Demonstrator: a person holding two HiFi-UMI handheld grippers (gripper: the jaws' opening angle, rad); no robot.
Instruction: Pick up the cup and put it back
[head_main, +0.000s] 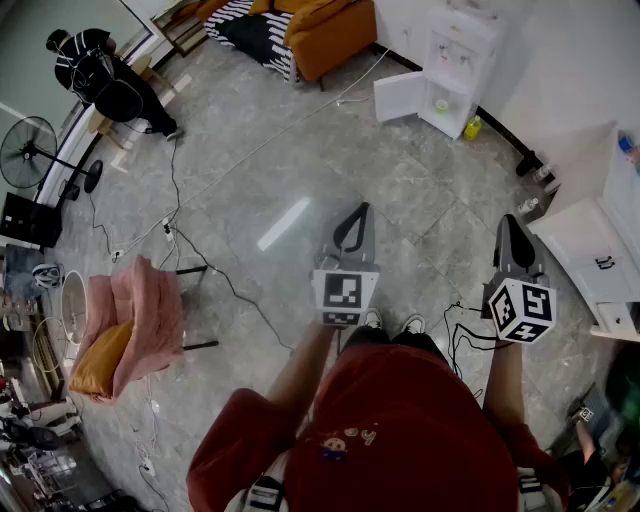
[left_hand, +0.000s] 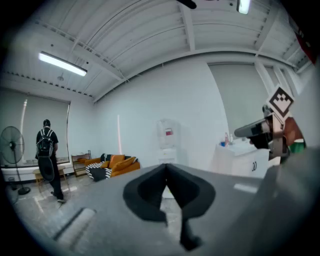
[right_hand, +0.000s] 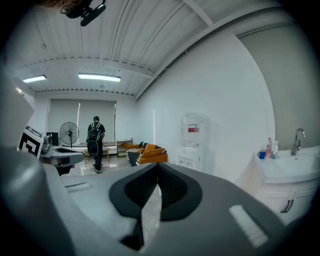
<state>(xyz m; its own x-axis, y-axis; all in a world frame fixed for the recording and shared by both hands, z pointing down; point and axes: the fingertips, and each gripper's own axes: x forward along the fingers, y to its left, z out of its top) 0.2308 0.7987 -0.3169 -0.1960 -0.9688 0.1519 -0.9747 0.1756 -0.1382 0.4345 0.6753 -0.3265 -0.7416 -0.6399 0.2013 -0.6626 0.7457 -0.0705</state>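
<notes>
Grey marble floor takes up most of the head view and offers plenty of open room ahead, but the margins are crowded. At far left stand a fan and another person, well away. Nearer is a pink chair with dark legs, and black cables trail from it across the tiles towards the holder's feet. Catching a shoe in those is the likeliest mishap on any step that way. The left gripper is held out nearly level over bare floor, its jaws pressed together on nothing, as its own view also shows. Farther right, the water dispenser stands against the wall with its lower door swung open. That door's edge could be knocked on an approach, and a yellow bottle stands on the floor just beside it. The right gripper likewise has its jaws closed and empty. It hangs near the corner of the white sink surface, so a careless swing rightward could strike that edge. No cup can be made out with certainty. A small blue item on that surface might be it, but it is too small to tell. Reaching with the jaws shut would only push such a thing over.
</notes>
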